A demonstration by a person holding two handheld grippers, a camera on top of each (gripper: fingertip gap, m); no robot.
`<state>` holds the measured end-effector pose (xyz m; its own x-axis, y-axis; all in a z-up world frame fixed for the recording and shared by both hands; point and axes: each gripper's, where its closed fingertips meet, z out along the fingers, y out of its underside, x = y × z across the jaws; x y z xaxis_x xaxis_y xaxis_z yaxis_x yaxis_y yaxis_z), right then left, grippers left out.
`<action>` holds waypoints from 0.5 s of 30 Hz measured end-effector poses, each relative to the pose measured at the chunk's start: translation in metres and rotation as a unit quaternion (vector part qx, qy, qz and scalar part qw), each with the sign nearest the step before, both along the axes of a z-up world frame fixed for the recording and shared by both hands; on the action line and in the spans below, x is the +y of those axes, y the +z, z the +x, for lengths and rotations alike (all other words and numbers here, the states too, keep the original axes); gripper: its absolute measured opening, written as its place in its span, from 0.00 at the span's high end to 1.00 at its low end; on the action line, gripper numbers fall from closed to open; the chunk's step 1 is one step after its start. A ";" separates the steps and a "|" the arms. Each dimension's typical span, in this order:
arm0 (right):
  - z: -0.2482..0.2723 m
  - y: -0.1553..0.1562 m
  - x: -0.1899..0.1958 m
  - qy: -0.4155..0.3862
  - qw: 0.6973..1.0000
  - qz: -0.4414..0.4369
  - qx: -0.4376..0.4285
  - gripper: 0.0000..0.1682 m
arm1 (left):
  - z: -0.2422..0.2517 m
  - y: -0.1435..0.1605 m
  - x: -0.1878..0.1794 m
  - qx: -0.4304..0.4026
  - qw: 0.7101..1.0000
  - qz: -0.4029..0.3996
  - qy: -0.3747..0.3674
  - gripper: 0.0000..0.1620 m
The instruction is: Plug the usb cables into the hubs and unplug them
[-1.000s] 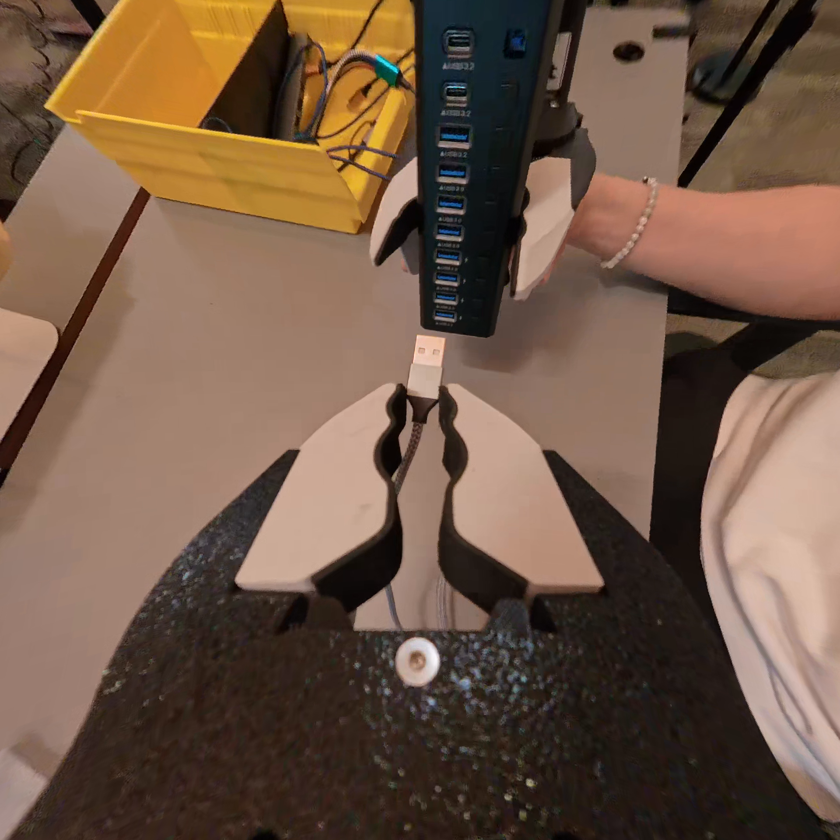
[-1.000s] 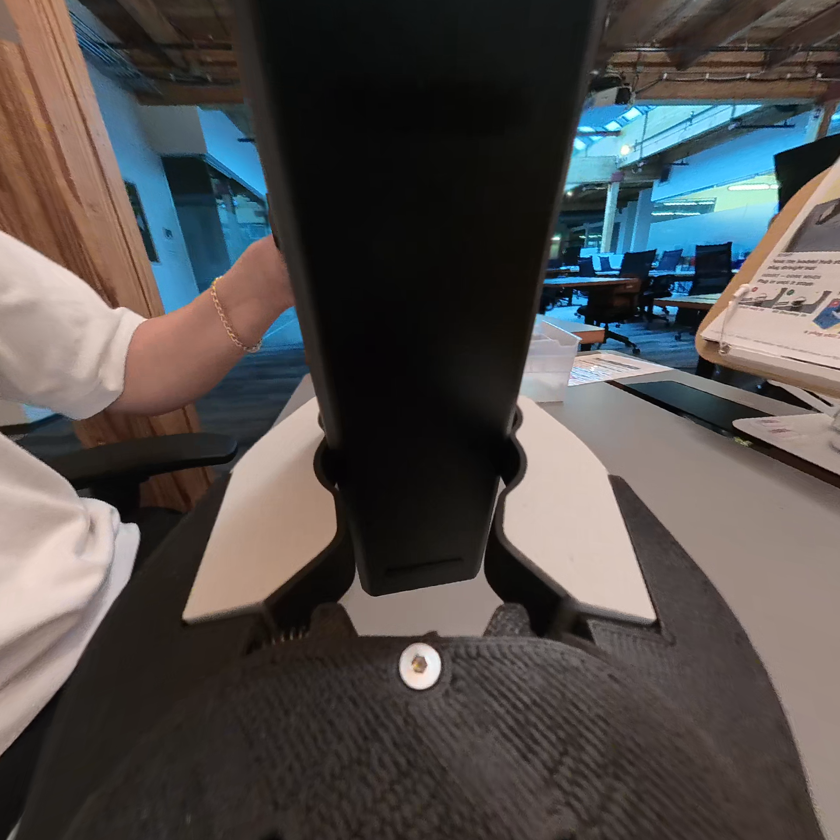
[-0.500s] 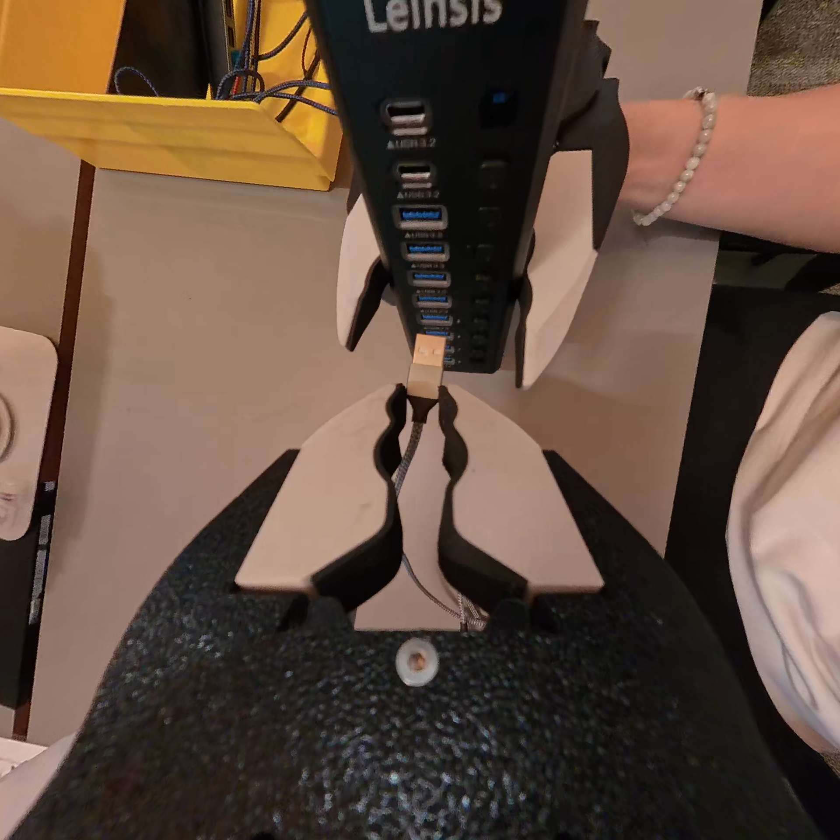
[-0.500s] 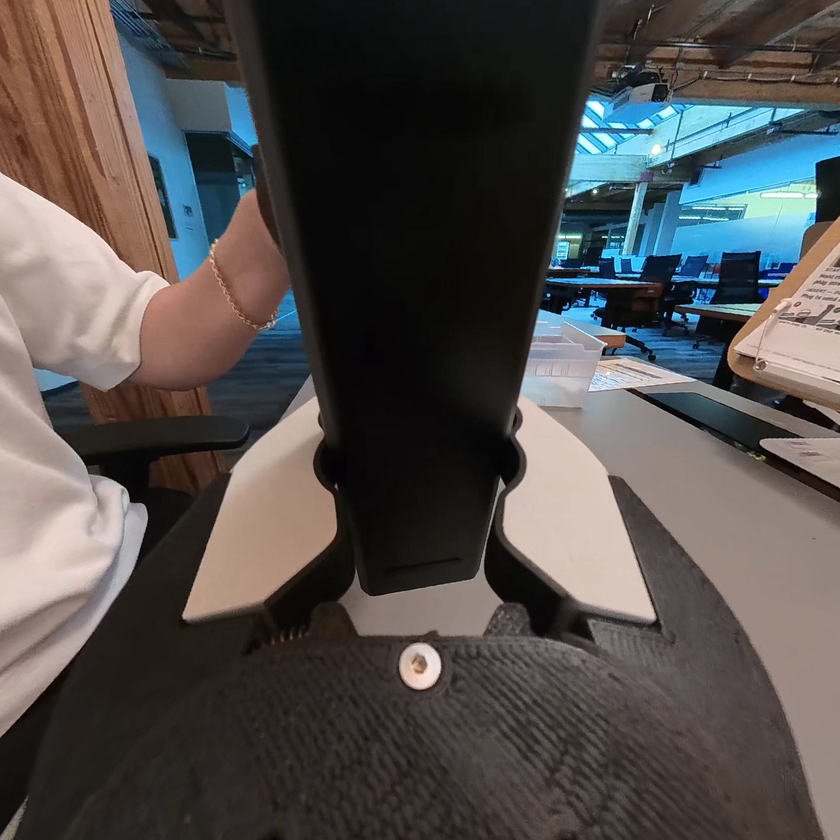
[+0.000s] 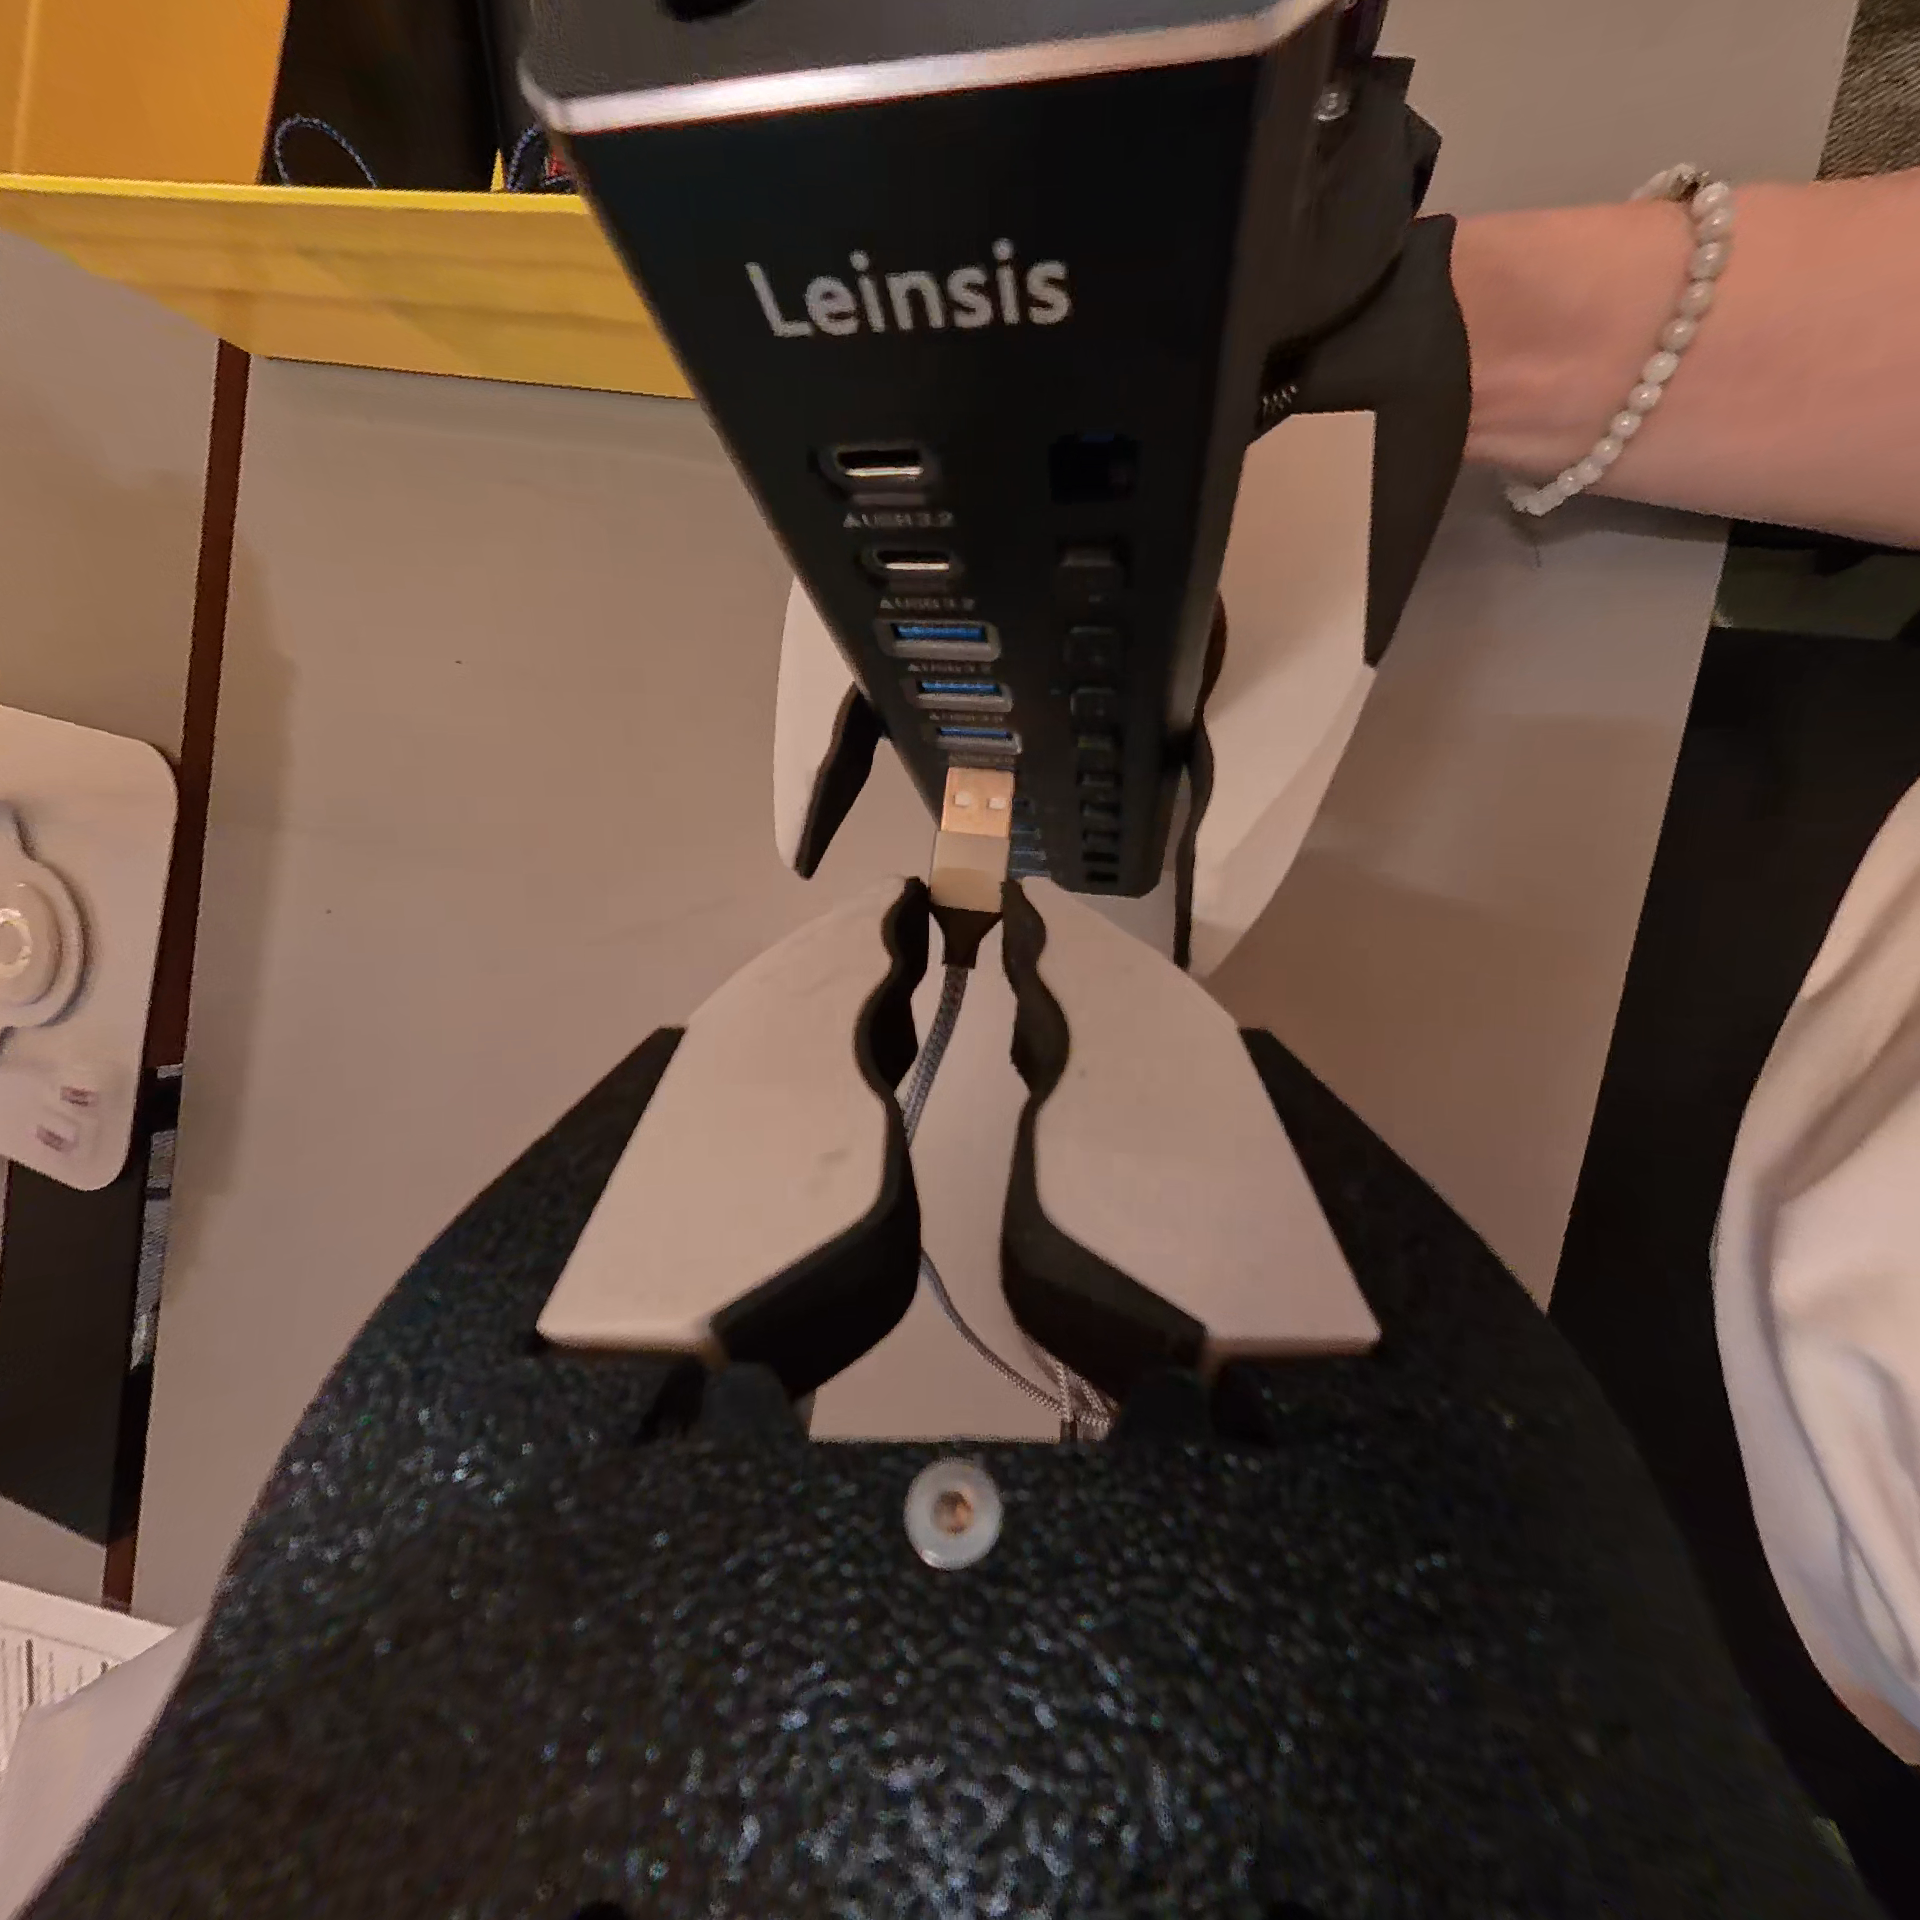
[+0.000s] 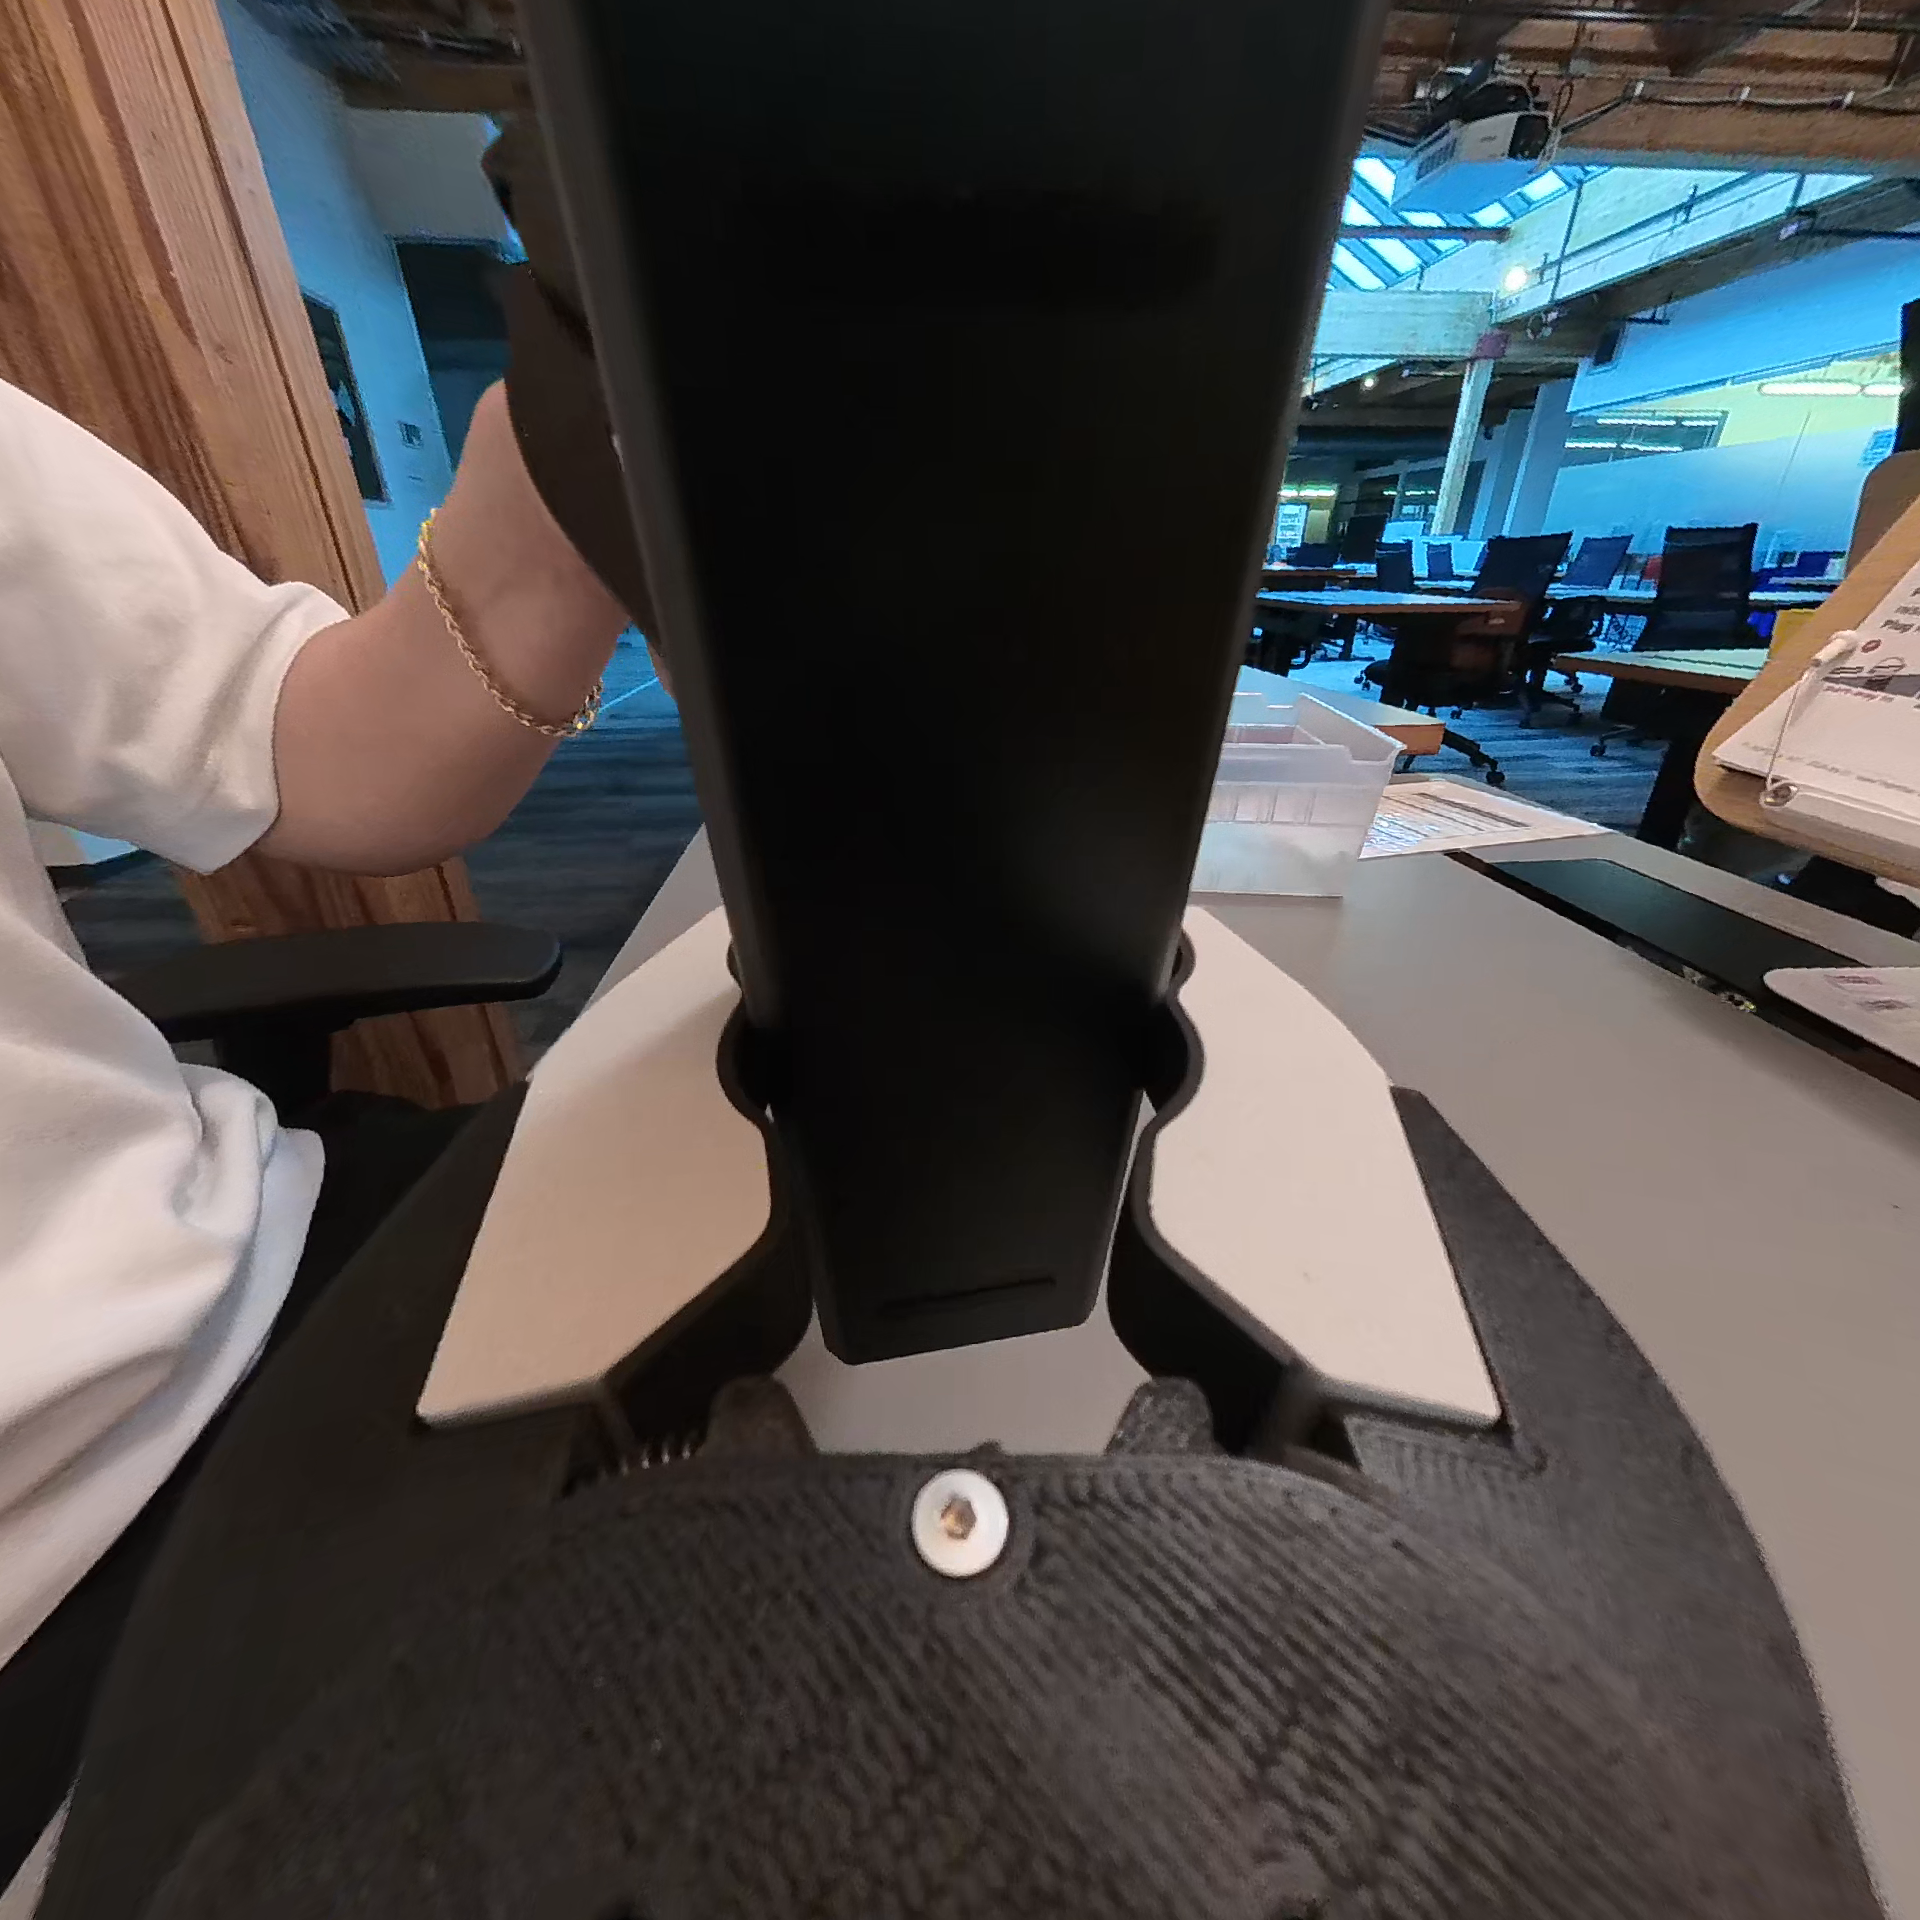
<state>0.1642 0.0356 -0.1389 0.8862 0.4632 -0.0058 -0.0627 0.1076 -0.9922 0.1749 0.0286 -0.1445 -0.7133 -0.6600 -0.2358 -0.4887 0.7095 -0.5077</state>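
My left gripper (image 5: 968, 902) is shut on a USB-A cable plug (image 5: 974, 840) with a grey braided cord (image 5: 935, 1023). The metal plug tip points at the row of blue ports on a tall black USB hub (image 5: 977, 499), overlapping the lower ports; I cannot tell if it is inserted. My right gripper (image 5: 1081, 790) is shut on the hub's lower end and holds it upright above the grey table (image 5: 499, 727). In the right wrist view the hub's plain back (image 6: 956, 623) fills the middle between the right gripper (image 6: 956, 997) fingers. The left hand's sleeve and wrist show behind it.
A yellow bin (image 5: 312, 260) with cables stands at the table's back left. A person's forearm with a bead bracelet (image 5: 1652, 353) reaches in from the right. A clear plastic tray (image 6: 1288, 790), papers and a clipboard stand (image 6: 1829, 727) sit on the table in the right wrist view.
The plug and the hub have come together: the plug tip was below the hub's end a second ago and now overlaps its lower ports. The hub looms closer and higher in the left wrist view.
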 end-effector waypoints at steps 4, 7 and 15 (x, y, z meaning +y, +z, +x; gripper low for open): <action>0.001 0.001 0.001 -0.002 1.000 0.001 0.008 0.57 | 0.000 -0.001 0.002 0.002 1.000 0.005 0.014 0.92; 0.001 -0.003 0.003 -0.007 1.000 -0.004 -0.004 0.57 | 0.000 -0.007 0.004 0.017 1.000 0.009 0.024 0.92; -0.002 -0.005 0.004 -0.004 1.000 -0.002 -0.011 0.57 | -0.006 -0.009 0.004 0.059 0.998 0.001 0.036 0.92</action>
